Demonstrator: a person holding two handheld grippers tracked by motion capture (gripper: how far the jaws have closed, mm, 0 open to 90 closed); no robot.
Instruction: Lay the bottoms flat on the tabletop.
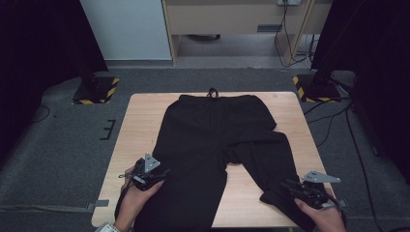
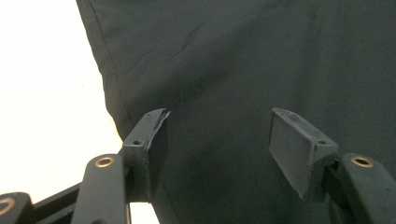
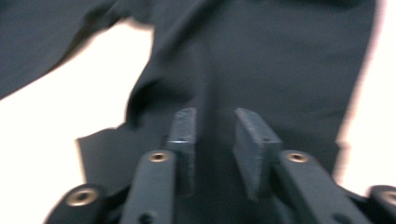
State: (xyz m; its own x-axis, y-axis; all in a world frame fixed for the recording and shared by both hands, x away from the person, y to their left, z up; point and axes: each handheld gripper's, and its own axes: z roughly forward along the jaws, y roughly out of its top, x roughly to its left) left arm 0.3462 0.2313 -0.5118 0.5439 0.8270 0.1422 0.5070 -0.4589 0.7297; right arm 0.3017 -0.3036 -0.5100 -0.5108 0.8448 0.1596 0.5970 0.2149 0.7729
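Left gripper (image 2: 218, 149): your jaws stood wide apart, released, over the outer edge of the left trouser leg, nothing between them.
Right gripper (image 3: 215, 144): your jaws were nearly together with a narrow gap; the blurred gripper view left it unclear whether cloth was pinched.
Black cloth trousers (image 1: 212, 140): they lay flat, waistband and drawstring at the far side, legs toward you.
Pale wooden table (image 1: 140, 125): the high view showed your right gripper (image 1: 300, 190) by the right leg's folded hem.
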